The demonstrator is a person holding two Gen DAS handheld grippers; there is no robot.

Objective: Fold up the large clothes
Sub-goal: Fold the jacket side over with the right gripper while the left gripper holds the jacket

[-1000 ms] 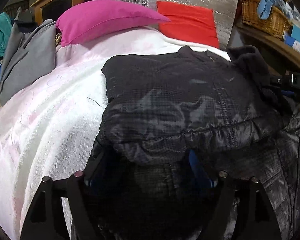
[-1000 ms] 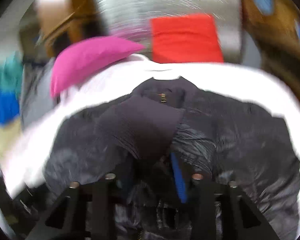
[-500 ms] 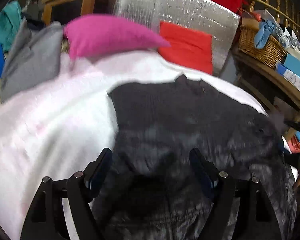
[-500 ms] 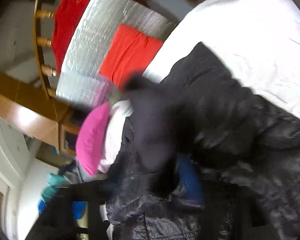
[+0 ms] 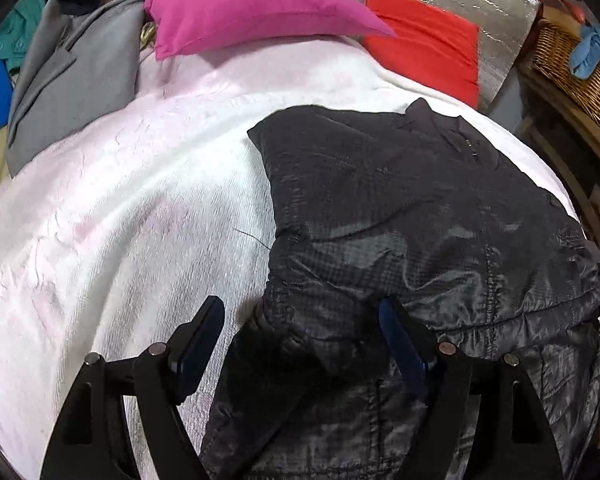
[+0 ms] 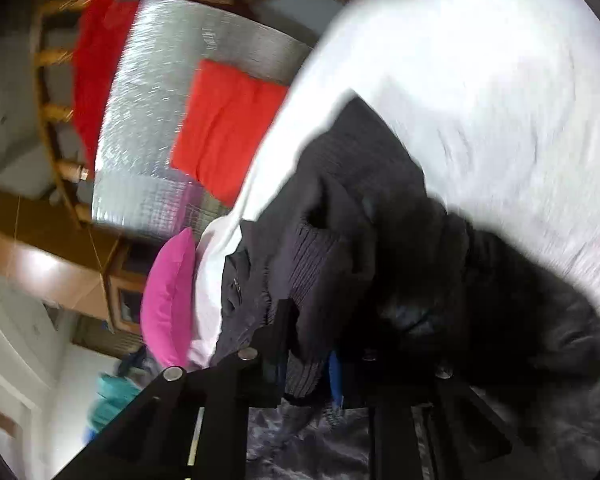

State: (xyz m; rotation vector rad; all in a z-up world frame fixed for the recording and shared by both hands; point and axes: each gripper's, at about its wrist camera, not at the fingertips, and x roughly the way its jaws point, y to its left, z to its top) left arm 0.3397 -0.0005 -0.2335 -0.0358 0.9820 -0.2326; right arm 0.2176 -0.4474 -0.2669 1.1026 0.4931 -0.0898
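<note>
Your right-hand view is tilted and smeared with motion blur, so the far edge of the black jacket (image 6: 380, 208) is hard to make out there, and your own tongs cover its nearest part. In the left-hand view, the jacket's right side runs out of the picture.

The jacket lies on the white blanket (image 5: 120, 220), toward the blanket's right side, collar pointing at the red cushion (image 5: 424, 40). Left of the jacket the blanket is bare up to the pink pillow (image 5: 252, 12) and a grey garment (image 5: 72, 76) at its far left corner. A wicker basket (image 5: 572, 60) stands beyond the blanket's right edge.

Your left tongs (image 5: 300, 344) are spread apart, one finger over the blanket, the other over the jacket's near left corner. Your right tongs (image 6: 308, 356) are clamped on a ribbed fold of the jacket.
</note>
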